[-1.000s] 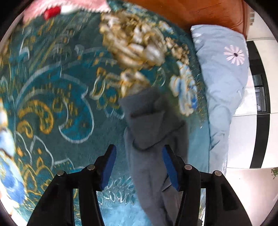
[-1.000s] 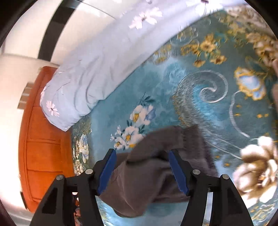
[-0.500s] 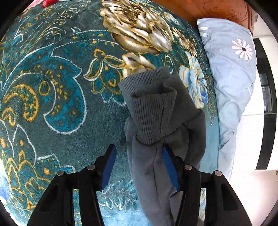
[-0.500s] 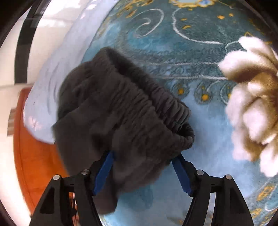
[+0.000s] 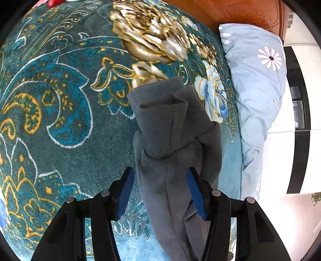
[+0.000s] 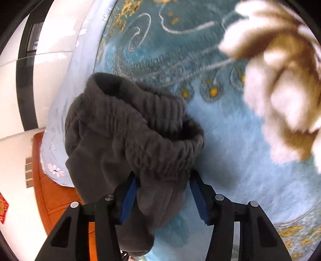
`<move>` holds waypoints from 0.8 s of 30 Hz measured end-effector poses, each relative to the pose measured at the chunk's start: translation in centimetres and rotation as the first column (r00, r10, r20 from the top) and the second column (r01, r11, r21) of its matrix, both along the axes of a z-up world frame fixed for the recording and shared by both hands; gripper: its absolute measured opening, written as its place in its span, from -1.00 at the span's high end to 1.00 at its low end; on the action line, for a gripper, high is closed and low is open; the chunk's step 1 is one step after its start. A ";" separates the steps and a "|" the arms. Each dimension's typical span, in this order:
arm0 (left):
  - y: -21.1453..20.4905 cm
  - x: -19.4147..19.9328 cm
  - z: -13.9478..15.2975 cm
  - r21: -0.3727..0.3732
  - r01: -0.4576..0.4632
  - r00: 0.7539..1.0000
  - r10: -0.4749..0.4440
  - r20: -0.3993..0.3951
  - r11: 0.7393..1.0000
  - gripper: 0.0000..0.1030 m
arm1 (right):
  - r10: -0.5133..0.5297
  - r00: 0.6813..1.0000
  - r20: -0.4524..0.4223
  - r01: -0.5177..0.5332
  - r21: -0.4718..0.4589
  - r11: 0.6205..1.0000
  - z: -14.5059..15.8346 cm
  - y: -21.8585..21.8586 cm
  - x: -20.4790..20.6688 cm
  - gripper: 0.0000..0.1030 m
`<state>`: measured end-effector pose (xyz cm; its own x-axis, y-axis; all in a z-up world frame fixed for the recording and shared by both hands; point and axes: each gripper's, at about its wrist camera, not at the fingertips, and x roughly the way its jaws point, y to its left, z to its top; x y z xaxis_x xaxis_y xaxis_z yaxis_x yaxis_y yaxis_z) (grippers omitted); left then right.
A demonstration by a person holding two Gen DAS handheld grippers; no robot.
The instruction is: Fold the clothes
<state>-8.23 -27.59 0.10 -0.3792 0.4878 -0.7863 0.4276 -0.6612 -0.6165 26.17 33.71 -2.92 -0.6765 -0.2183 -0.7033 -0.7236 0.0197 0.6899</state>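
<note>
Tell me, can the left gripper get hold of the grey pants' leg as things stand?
Probably yes. The leg of the grey pants already lies between the left gripper's blue pads, which are closing on it. Nothing on the teal blanket blocks the way, though the left pad still shows a gap.

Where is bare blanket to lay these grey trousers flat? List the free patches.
Free: the wide blanket stretch left of the grey trousers, below the gold flower. Crowded: the narrow strip between the trousers and the blue pillow, against the wooden headboard.
</note>
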 end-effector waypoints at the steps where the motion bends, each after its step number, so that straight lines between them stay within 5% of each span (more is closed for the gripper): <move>1: 0.2 0.0 0.1 -0.002 0.002 1.000 -0.002 -0.004 1.000 0.11 | -0.013 1.000 0.000 0.013 0.007 1.000 0.0 0.1 -0.2 -0.14; 5: 0.8 0.1 0.6 -0.030 0.024 1.000 -0.025 -0.016 0.999 0.32 | -0.046 0.999 0.012 0.045 0.081 0.996 0.8 0.2 -1.2 -0.13; 7: 1.0 -0.1 0.9 -0.065 0.029 0.999 -0.031 -0.018 0.997 0.74 | -0.036 0.999 0.032 0.031 0.130 0.991 1.3 -0.2 -1.8 -0.01; 9: 1.3 -0.2 1.5 -0.098 0.037 0.998 -0.043 -0.055 0.995 0.88 | -0.023 0.999 0.047 0.016 0.160 0.987 2.0 -0.2 -2.3 0.30; 12: 1.5 -0.9 4.0 -0.137 0.062 0.982 -0.084 -0.168 0.989 0.92 | 0.014 0.999 0.032 -0.020 0.198 0.980 4.0 0.7 -3.1 0.45; 17: -1.0 -0.9 8.8 -0.022 0.013 0.922 -0.020 -0.387 1.000 0.92 | 0.197 0.980 -0.032 -0.171 0.373 0.912 10.8 2.7 -4.0 0.54; 19: -0.4 -1.5 7.2 -0.044 0.037 0.940 -0.050 -0.337 0.998 0.91 | 0.212 0.977 0.016 -0.202 0.382 0.902 10.1 3.7 -4.0 0.54; 22: 0.8 -1.7 2.1 -0.118 0.088 0.986 -0.103 -0.130 0.989 0.91 | 0.168 0.980 0.102 -0.192 0.311 0.931 5.8 3.3 -3.5 0.53; 24: 0.2 -1.0 0.1 -0.081 0.066 0.993 -0.073 -0.093 0.994 0.88 | 0.155 0.979 0.129 -0.186 0.274 0.944 4.1 3.0 -2.1 0.52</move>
<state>-9.19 -27.39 0.21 -0.4214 0.4543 -0.7849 0.3205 -0.7350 -0.5975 24.03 36.68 1.22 -0.5667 -0.1051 -0.8172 -0.7668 -0.2957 0.5697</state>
